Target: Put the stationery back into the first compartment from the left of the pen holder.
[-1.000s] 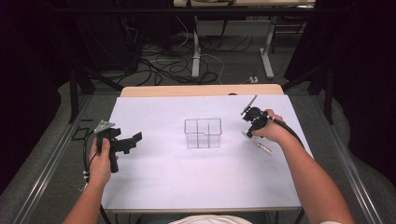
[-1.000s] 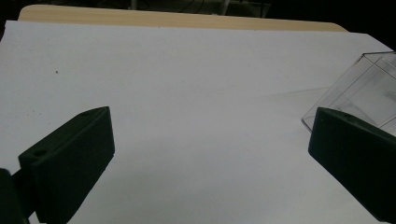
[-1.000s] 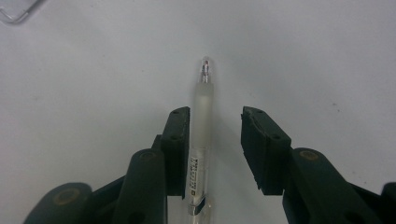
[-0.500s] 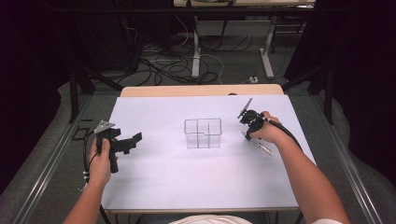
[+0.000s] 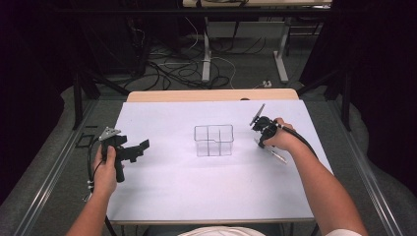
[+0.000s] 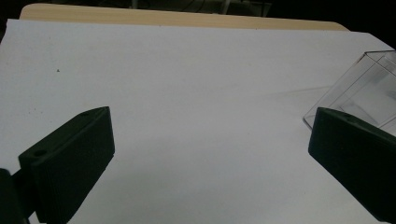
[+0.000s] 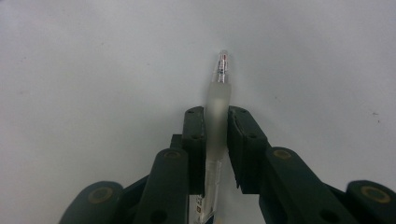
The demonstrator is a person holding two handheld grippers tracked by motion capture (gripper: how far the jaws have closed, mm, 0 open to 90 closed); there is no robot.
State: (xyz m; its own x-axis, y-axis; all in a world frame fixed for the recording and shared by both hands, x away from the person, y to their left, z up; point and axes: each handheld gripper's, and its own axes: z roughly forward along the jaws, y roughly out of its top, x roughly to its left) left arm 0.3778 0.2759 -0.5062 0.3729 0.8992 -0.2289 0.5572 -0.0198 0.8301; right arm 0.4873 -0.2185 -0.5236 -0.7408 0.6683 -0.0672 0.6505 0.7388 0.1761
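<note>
High view: a person sits at a white worktop (image 5: pixel 196 191), forearms coming in from the bottom edge, one claw in each hand.
Clear box: a see-through container (image 5: pixel 213 140) split into compartments stands near the middle of the worktop, between the two hands.
Left claw (image 5: pixel 139 148): held in the left hand (image 5: pixel 104 169) at the left side of the worktop, well apart from the box; its jaws are spread wide with nothing between them.
Left gripper view: the two black jaws frame bare white surface, and a corner of the clear box (image 6: pixel 369 86) shows at the right edge.
Right claw (image 5: pixel 260 142): held in the right hand (image 5: pixel 280 140), to the right of the box and near it.
Pen: a frosted, clear-bodied pen (image 7: pixel 217 109) is clamped between the right claw's jaws — its tip points away from the camera, over the white surface.
Pen from above: the pen (image 5: pixel 275 154) slants out beside the right hand.
</note>
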